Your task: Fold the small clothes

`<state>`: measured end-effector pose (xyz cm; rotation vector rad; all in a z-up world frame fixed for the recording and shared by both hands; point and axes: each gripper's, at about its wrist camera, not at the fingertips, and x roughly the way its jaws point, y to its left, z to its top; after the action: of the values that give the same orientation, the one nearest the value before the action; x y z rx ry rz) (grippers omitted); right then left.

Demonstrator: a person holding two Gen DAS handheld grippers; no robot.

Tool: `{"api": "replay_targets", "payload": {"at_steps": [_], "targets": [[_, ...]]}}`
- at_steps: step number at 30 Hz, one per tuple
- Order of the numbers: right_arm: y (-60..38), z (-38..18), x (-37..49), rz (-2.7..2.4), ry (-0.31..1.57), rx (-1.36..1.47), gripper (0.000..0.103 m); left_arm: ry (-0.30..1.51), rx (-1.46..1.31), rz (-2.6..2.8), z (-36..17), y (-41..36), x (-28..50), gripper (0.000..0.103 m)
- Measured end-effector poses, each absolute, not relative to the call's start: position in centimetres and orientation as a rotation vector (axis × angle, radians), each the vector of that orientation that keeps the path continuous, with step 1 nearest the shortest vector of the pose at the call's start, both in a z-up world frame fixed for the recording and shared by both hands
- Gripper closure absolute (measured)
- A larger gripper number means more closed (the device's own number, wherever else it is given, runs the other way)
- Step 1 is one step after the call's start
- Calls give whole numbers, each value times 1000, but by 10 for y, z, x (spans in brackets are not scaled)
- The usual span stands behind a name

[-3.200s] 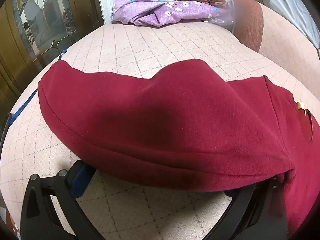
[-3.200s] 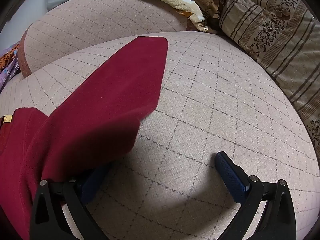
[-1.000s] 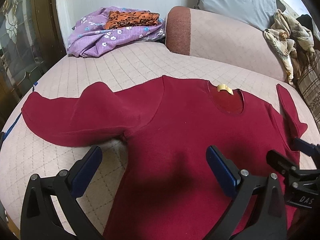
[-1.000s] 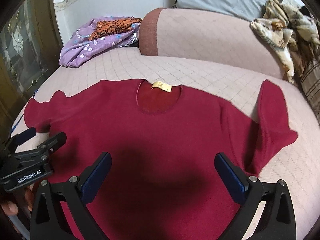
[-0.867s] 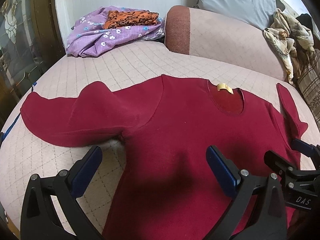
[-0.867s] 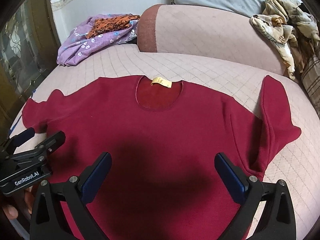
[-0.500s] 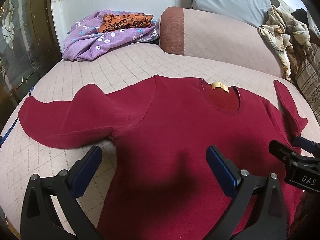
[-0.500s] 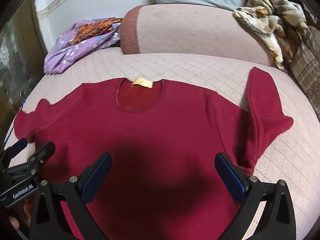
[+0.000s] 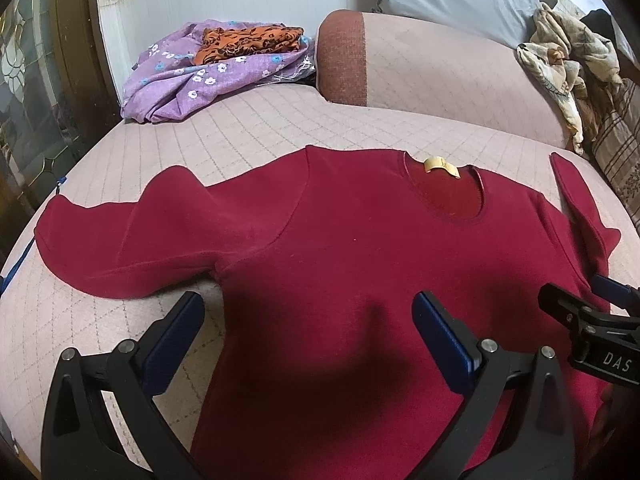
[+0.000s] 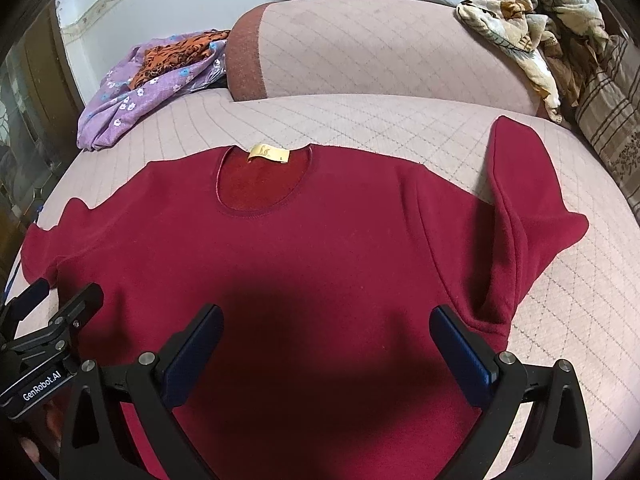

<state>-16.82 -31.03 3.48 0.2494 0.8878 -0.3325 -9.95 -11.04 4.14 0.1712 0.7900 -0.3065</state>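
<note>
Now the red top (image 9: 360,240) lies spread face up on the quilted sofa seat (image 9: 248,128), neck hole and yellow label (image 9: 440,166) on the far side, its body running back toward the person and out of view below both cameras. Its long axis across the sleeves runs left to right in front of both tongs.

Left tongs (image 9: 308,332) hover spread wide over the top's left flank, one blue pad over bare seat just under the armpit, the other over the chest; they hold nothing. Right tongs (image 10: 328,340) hover equally wide over the middle and right flank, also empty. Each shows at the edge of the other's view, so the two sit close side by side.

The left sleeve (image 9: 132,236) stretches outward toward the seat's left edge, with a ripple along its upper edge. The right sleeve (image 10: 520,208) is bent, its cuff pointing up toward the backrest, with a crease near the armpit. Left tongs are nearer the left sleeve, right tongs the right one, so a first fold of each sleeve inward over the chest would seem to fall to the arm on that side.

Nothing lies on the top itself. A purple floral cloth (image 9: 192,76) with an orange patterned piece (image 9: 248,38) on it sits well apart at the far left corner. A beige crumpled cloth (image 10: 528,20) lies over the backrest (image 10: 380,52) at far right, by a striped cushion (image 10: 612,112); neither looks in the way.
</note>
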Motion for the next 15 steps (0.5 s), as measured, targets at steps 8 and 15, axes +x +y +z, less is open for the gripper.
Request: {"api": "replay_targets", "payload": {"at_steps": [8, 15], "targets": [[-311, 31, -167, -333, 895, 252, 0, 792, 167, -308, 39, -111, -98, 0], [-314, 27, -166, -342, 900, 268, 0, 785, 172, -317, 38, -114, -97, 0]]}}
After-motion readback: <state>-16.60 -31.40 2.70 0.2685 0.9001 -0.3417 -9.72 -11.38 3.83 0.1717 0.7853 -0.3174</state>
